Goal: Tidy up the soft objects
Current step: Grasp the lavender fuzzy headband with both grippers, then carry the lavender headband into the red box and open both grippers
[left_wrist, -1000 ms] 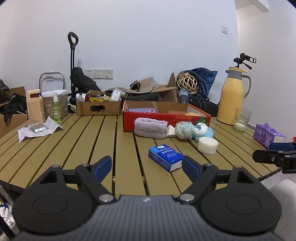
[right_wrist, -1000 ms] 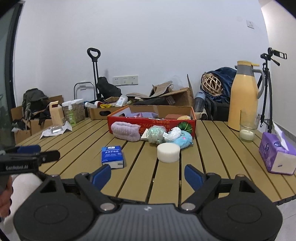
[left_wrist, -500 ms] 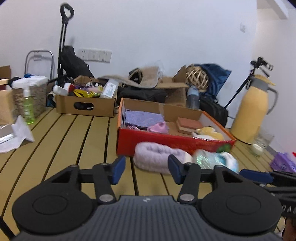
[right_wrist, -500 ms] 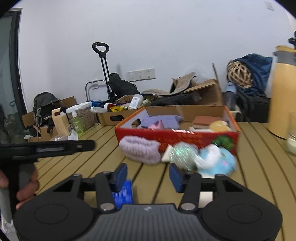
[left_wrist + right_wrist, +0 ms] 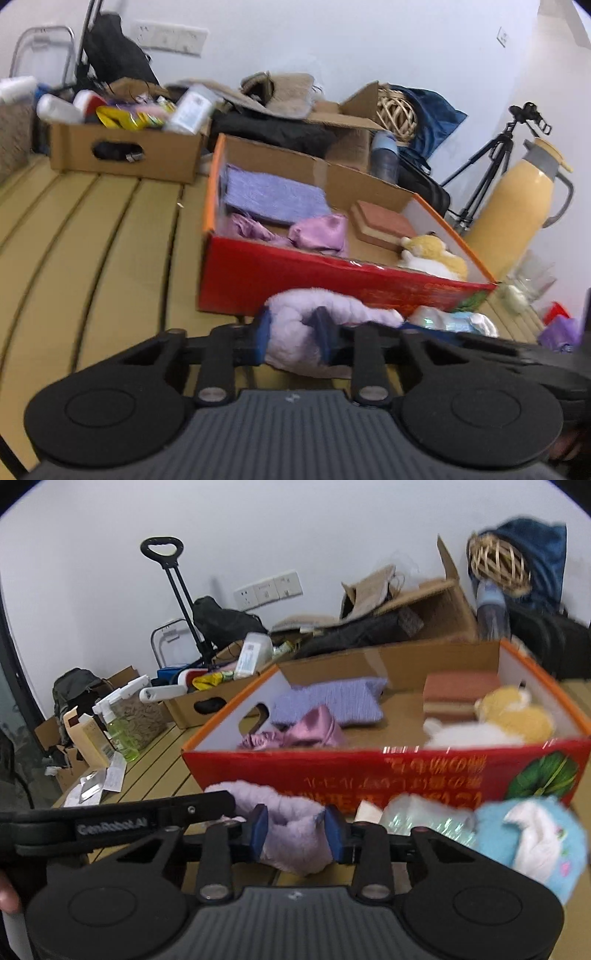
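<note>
A: Pointing down at a slant, both grippers are at the fluffy lilac roll (image 5: 295, 338) on the table (image 5: 92, 236), just before the red box (image 5: 332, 280). The left gripper (image 5: 293, 334) has its jaws closing on one end, pads pressing into it.

B: And the right gripper (image 5: 295, 829)?

A: Closing too, clamped on the other end of the roll (image 5: 295, 834).

B: What lies in the box?

A: A purple cloth (image 5: 332, 701), a pink satin piece (image 5: 306, 731), a brown block (image 5: 458, 694) and a yellow plush (image 5: 513, 716)
</note>
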A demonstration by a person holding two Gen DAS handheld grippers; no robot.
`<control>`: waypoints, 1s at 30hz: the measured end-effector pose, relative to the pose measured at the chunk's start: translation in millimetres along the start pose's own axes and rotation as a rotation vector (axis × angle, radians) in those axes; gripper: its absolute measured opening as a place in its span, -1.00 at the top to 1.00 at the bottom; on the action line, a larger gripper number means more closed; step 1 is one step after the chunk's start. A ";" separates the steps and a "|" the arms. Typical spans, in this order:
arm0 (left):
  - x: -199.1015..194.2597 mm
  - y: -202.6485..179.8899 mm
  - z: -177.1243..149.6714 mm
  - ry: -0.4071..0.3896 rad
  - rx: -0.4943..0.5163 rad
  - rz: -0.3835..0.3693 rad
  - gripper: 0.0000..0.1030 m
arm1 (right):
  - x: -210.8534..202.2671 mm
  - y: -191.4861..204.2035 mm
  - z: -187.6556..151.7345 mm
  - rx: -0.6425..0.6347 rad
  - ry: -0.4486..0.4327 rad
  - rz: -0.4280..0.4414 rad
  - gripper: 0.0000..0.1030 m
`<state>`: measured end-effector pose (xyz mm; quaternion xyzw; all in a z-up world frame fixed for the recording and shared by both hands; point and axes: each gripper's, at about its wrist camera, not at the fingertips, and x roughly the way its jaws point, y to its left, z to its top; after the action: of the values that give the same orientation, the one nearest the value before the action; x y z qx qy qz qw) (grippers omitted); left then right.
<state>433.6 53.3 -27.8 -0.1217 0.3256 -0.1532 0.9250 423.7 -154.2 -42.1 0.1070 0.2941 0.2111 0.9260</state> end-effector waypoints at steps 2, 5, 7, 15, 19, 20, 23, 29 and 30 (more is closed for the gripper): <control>0.4 -2.5 -2.3 -0.005 0.017 0.009 0.60 | 4.8 -2.9 -3.8 0.018 0.011 0.019 0.57; -4.3 -6.3 -2.2 -0.009 0.036 0.003 0.69 | 7.0 -3.1 -5.7 0.014 0.002 0.018 0.76; -10.4 -10.3 -1.8 -0.017 0.042 0.010 0.72 | 3.8 -0.1 -5.9 0.003 -0.003 0.013 0.82; -95.2 -58.9 -16.4 -0.176 0.066 -0.018 0.73 | -76.2 27.4 -1.0 -0.083 -0.118 0.035 0.82; -141.1 -89.4 -42.0 -0.234 0.080 -0.055 0.73 | -141.1 37.7 -15.5 -0.130 -0.187 0.035 0.82; -150.5 -96.8 -48.6 -0.242 0.087 -0.063 0.73 | -153.4 39.0 -18.7 -0.128 -0.194 0.033 0.82; -170.5 -117.3 -64.3 -0.264 0.114 -0.080 0.73 | -192.5 42.8 -35.6 -0.133 -0.231 0.023 0.82; -193.0 -144.7 -80.9 -0.290 0.136 -0.112 0.73 | -244.5 39.8 -54.8 -0.148 -0.282 0.003 0.82; -194.3 -148.1 -81.9 -0.291 0.140 -0.116 0.73 | -249.3 38.2 -55.5 -0.146 -0.288 0.002 0.82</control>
<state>207.0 -23.2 68.0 -0.0963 0.1691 -0.2095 0.9582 194.5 -229.3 50.1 0.0691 0.1421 0.2155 0.9636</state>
